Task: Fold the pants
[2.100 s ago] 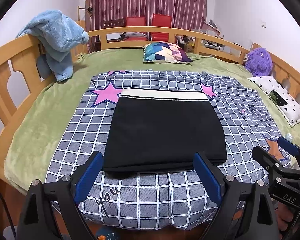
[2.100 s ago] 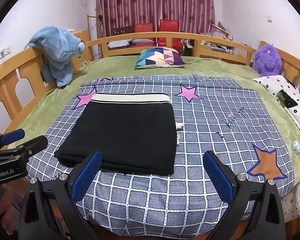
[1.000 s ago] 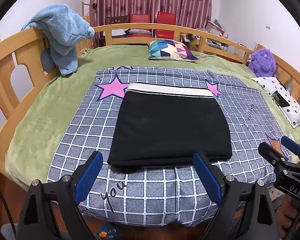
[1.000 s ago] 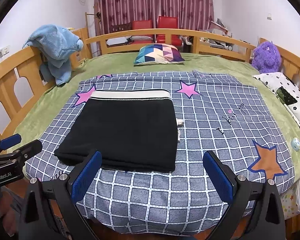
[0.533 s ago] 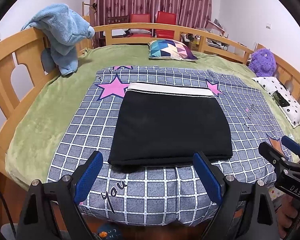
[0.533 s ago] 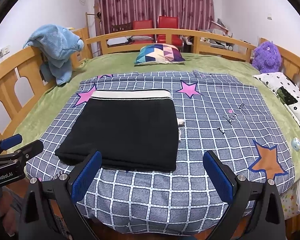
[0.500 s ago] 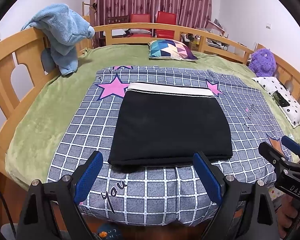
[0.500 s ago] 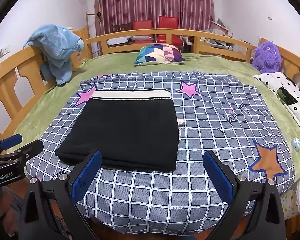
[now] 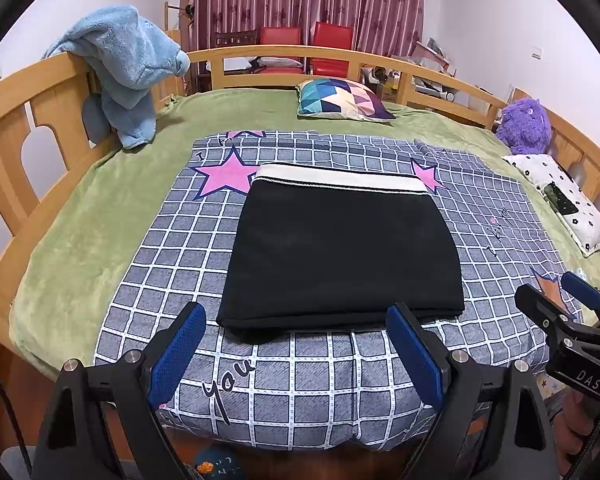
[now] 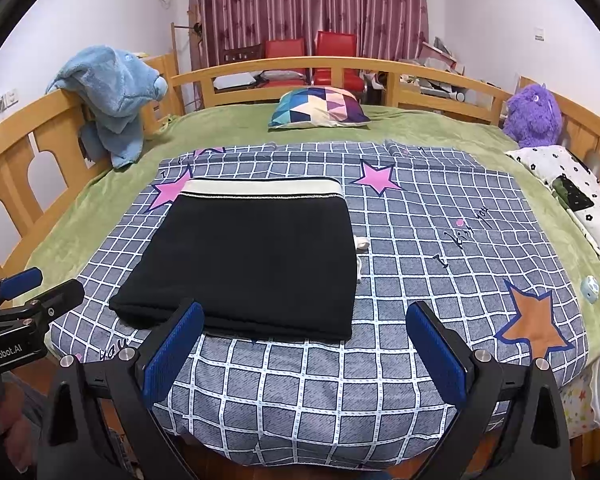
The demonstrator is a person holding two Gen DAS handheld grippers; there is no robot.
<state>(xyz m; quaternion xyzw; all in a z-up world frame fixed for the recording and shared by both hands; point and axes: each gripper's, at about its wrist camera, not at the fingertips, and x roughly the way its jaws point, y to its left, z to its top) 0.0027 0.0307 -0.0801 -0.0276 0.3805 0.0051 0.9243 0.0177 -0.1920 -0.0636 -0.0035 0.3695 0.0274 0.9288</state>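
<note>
Folded black pants [image 9: 340,248] lie on the checked quilt [image 9: 300,380]; both grippers' jaws spread, holding nothing

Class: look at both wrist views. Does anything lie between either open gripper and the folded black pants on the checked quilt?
Nothing visible does. Between the left gripper, the right gripper and the pants lies only bare checked quilt. A white drawstring pokes out at the pants' right edge, off to the side.
</note>
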